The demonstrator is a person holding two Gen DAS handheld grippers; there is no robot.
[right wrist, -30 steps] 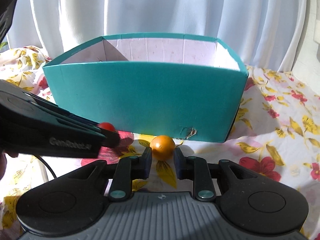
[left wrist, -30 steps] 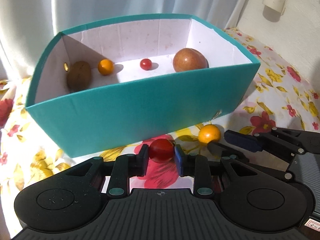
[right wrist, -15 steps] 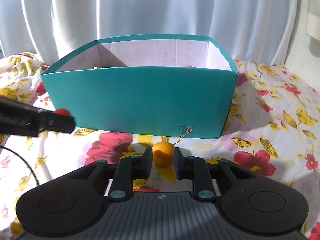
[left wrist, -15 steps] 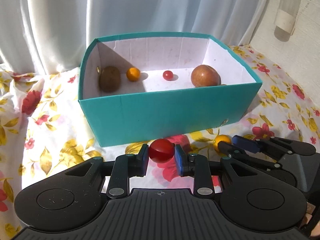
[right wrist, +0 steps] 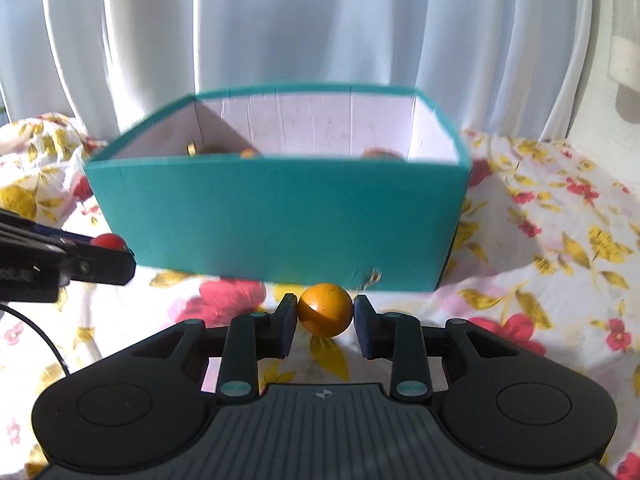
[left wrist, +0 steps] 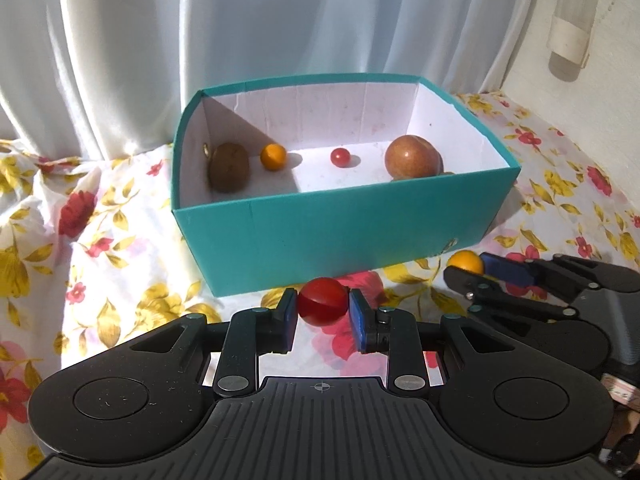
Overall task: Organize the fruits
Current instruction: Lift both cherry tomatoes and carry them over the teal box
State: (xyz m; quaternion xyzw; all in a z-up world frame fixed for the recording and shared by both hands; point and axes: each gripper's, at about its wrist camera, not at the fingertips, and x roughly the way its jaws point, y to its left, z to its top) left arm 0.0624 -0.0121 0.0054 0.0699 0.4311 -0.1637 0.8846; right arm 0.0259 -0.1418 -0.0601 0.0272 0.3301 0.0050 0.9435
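Note:
My left gripper (left wrist: 323,309) is shut on a red cherry tomato (left wrist: 322,307), held above the cloth in front of the teal box (left wrist: 340,236). My right gripper (right wrist: 325,311) is shut on a small orange fruit (right wrist: 325,309), also in front of the box (right wrist: 280,224). In the left wrist view the right gripper (left wrist: 468,266) shows at the right with the orange fruit (left wrist: 465,261). Inside the box lie a brown kiwi (left wrist: 229,167), a small orange fruit (left wrist: 273,156), a small red tomato (left wrist: 340,157) and a large reddish-brown fruit (left wrist: 412,157).
The box stands on a floral cloth (left wrist: 100,240) that covers the surface. White curtains (left wrist: 280,20) hang close behind the box. A pale wall with a white fixture (left wrist: 568,32) is at the right. The left gripper's finger shows at the left of the right wrist view (right wrist: 80,260).
Both grippers have risen and pulled back from the box with their fruits still held. The box now looks smaller and its inside shows more fully.

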